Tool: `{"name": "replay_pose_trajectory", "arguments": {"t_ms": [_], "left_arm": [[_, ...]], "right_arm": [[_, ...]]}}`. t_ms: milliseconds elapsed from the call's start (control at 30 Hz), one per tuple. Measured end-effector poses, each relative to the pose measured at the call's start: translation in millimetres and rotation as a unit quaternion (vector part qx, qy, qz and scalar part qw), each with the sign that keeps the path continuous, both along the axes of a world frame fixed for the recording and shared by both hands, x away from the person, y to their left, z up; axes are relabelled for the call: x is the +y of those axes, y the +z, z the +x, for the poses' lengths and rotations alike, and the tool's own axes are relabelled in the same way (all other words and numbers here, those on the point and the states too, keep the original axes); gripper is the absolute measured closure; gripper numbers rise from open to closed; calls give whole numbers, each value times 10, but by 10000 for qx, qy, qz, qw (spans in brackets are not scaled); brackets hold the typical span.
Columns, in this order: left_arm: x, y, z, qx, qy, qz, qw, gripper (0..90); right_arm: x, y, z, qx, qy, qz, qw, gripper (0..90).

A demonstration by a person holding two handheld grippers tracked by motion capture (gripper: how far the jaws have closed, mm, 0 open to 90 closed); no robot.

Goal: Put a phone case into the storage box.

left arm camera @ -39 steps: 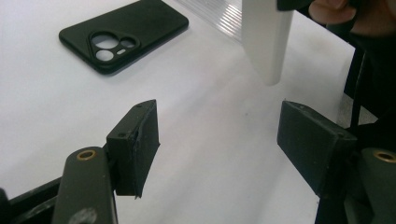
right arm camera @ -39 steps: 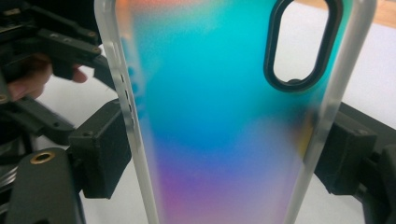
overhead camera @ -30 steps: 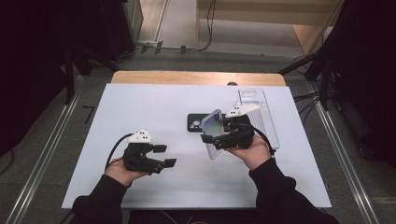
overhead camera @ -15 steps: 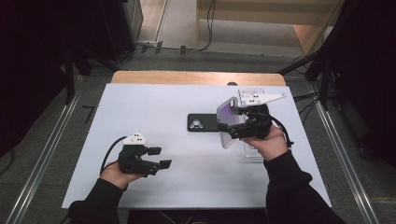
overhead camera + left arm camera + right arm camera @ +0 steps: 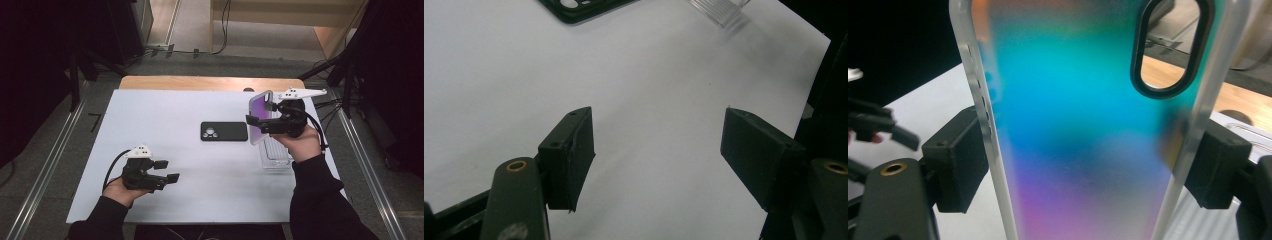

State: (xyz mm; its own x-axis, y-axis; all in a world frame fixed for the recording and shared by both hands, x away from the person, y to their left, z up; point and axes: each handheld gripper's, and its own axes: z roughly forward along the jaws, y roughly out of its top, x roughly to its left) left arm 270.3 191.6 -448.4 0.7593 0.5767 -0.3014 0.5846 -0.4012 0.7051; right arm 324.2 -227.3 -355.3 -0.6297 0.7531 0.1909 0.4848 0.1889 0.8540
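Right gripper (image 5: 261,125) clamps an iridescent phone case (image 5: 1088,130) by its edges, raised near the table's (image 5: 165,107) far right; left gripper (image 5: 167,171) open over bare near-left space.

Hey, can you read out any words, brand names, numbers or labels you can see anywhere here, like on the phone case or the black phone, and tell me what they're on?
There is no readable text here.
The iridescent phone case in the right gripper: no print.
The black phone on the table: its back shows camera rings and no legible logo.
The clear plastic box: no label visible.
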Motion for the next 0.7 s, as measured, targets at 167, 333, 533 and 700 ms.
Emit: {"name": "replay_pose_trajectory", "arguments": {"t_ms": [167, 333, 533, 700], "left_arm": [[42, 2, -24, 0, 88, -35, 10000, 302], [49, -4, -32, 14, 125, -56, 9999, 303], [56, -18, -21, 47, 141, -99, 9998, 303], [60, -20, -19, 42, 158, -113, 9998, 303]], "right_arm": [[-93, -38, 73, -10, -274, 111, 9996, 155], [-199, -103, 149, -19, -761, 184, 9969, 155], [-299, -184, 257, -2, -1170, 162, 9930, 155], [-356, -224, 358, 5, -1404, 260, 9898, 156]]}}
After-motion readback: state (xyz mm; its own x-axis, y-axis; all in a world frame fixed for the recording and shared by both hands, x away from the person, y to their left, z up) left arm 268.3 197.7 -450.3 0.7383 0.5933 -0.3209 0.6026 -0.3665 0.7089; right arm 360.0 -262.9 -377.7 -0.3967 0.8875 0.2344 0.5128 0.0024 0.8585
